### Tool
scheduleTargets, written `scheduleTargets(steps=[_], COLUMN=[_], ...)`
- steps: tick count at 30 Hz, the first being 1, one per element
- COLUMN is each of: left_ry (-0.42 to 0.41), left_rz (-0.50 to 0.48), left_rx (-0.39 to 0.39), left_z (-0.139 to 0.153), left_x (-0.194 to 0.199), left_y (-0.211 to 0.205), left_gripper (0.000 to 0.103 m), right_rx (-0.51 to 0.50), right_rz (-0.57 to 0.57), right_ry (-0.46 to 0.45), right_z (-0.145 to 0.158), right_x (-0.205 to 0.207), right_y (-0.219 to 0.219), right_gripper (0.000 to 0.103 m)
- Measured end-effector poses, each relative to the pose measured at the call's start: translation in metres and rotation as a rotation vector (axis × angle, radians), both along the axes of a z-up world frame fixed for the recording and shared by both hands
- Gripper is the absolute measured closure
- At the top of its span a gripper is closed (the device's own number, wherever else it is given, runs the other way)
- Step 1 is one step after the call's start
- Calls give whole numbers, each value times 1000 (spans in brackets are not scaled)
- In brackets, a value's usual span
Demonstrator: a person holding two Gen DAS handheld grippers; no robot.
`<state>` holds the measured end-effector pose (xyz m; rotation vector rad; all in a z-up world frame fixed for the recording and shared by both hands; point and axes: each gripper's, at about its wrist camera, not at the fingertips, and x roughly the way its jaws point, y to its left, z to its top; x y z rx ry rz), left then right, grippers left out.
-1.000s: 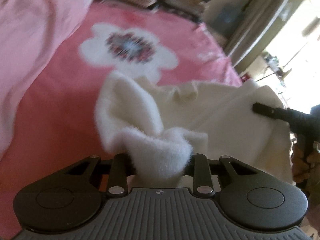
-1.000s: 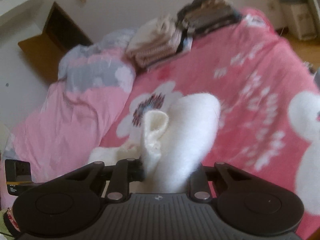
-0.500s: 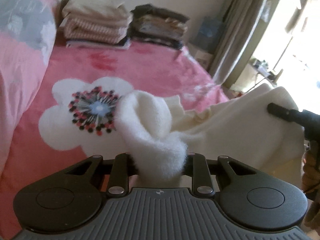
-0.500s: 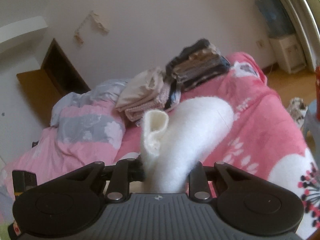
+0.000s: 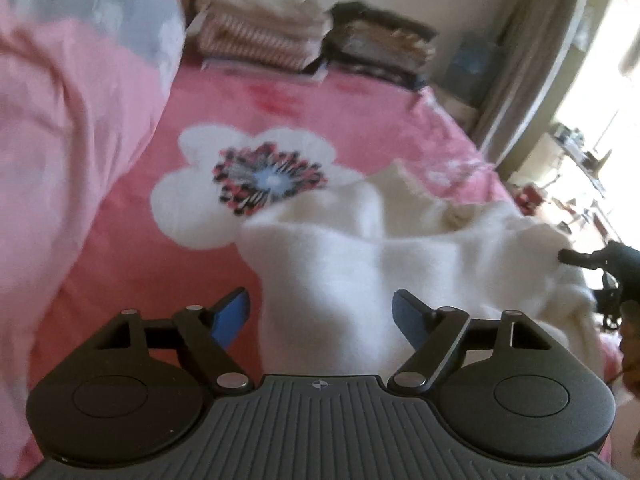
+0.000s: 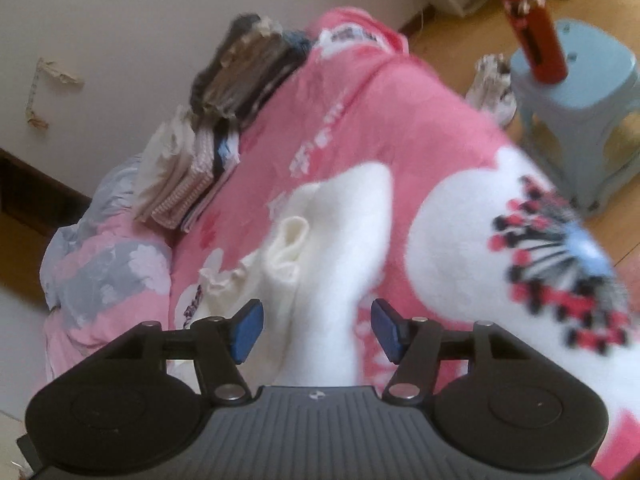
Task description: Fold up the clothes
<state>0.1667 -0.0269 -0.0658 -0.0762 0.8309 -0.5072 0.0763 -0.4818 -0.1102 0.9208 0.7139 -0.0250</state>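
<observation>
Daylight floods in from the window [image 5: 600,92] at the right of the left wrist view, blown out to white glare. The bedspread [image 5: 360,112] is evenly lit, with soft shadows. Both views are motion-blurred: the clothes stacks [image 6: 224,120] and the stool [image 6: 576,92] smear. Fisheye bending curves the edges and darkens the corners.

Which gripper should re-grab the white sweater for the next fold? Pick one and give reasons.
Left, probably. The left gripper and the right gripper both have open jaws with the white sweater between them, but the left faces the wide spread body of it, while the right sees only a narrow bunched strip.
</observation>
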Motion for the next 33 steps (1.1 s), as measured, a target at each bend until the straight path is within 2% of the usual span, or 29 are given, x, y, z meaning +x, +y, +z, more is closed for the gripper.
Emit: scheduleTargets(steps=[3,7,10,14,17,19,21,22,23,25,28,33], left_ry=[-10,62,101,107,112,116,119,121,123,126,121,107], left_rz=[-69,-212,-231,-254,-271,-282,-294,-299,-305,-316,-313,-293], left_rx=[-35,-24,19,37,50,59,68,73,77,86,87,84], left_z=[6,-7,-21,-25,-27,-29,-31,-32,-32,-34,-36,-36], left_x=[-20,-38,-48,-62,-72,-79,-86,-90,-93,-100,-103,-105], left_y=[-6,-35,-51,-54,-56,-58,-59,-60,-60,-62,-62,-65], left_gripper=[23,23,23,34,35,35,35,35,35,35,35,35], right_rx=[-48,-38,-40,-165,-206,-209,-210,-210,-218,-237,-303,-396], right_rz=[14,129,131,31,-11,-29,-43,-50,-47,-39,12,166], right_ry=[-65,-114,-69,96,129,143,154,160,145,111,22,-154], right_z=[30,53,56,49,34,22,13,8,11,16,40,106], right_x=[-27,-28,-10,15,29,36,41,44,42,37,32,40], right_y=[11,40,61,72,68,63,63,63,65,70,85,133], right_gripper=[39,40,40,41,46,50,60,76,88,91,93,93])
